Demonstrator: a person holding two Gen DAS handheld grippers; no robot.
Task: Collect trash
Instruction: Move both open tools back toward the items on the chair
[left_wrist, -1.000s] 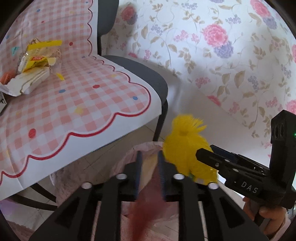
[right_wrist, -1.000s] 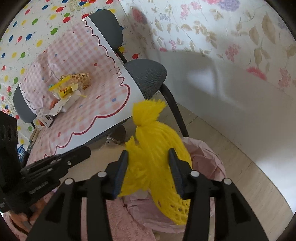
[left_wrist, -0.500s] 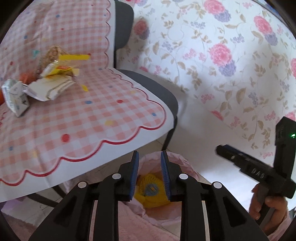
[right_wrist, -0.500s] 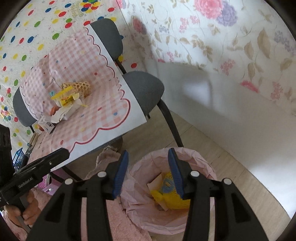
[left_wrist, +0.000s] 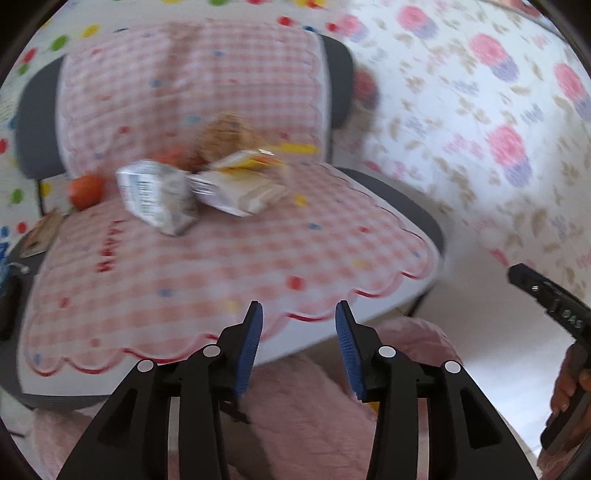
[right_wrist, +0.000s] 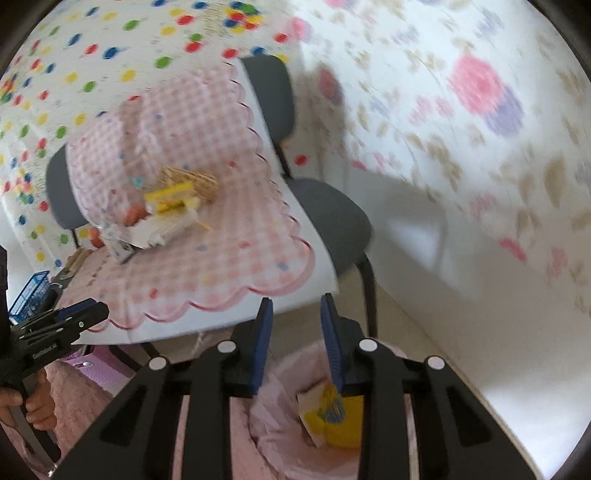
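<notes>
A pile of trash lies on the pink checked cloth (left_wrist: 229, 266) over the chair seat: a crumpled white carton (left_wrist: 157, 197), a white and yellow wrapper (left_wrist: 240, 184), a tan net (left_wrist: 225, 136) and orange bits (left_wrist: 85, 190). The same pile (right_wrist: 162, 218) shows in the right wrist view. My left gripper (left_wrist: 298, 317) is open and empty, short of the cloth's front edge. My right gripper (right_wrist: 295, 314) is open and empty above the pink-lined bin (right_wrist: 291, 410), where the yellow net (right_wrist: 340, 417) lies.
The grey chair (right_wrist: 332, 218) stands against floral wallpaper (left_wrist: 480, 110) and a white skirting. A dotted wall is behind it. A blue basket (right_wrist: 29, 295) is at the left. Pink fluffy fabric (left_wrist: 295, 417) lies below my left gripper.
Both grippers have lifted away from the bin and turned toward the chair seat. The yellow net, held by the right gripper a second ago, now lies in the bin. The left jaws have opened wider.
</notes>
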